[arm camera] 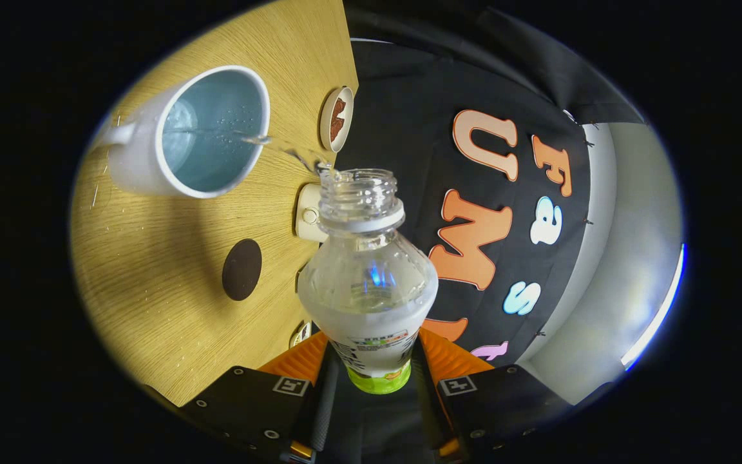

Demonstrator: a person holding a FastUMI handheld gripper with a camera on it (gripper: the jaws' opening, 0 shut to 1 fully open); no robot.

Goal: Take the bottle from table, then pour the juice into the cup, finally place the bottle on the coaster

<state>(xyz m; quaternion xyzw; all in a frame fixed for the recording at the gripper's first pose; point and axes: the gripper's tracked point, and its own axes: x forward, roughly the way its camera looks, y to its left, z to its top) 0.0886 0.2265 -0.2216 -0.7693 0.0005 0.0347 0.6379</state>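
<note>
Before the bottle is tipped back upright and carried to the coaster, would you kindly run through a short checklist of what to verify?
1. Grip: gripper fingers press both sides of the bottle: ok.
2. Stream: liquid from the bottle mouth crosses the rim into the cup: ok.
3. Cup level: liquid inside, below the rim: ok.
4. Spillage: small droplets on the table near the cup: not ok.
5. Coaster: dark round one lies bare, beside the bottle: ok.
6. Juice left in the bottle: cannot tell.

Bright, sharp view; strong fisheye warping.
</note>
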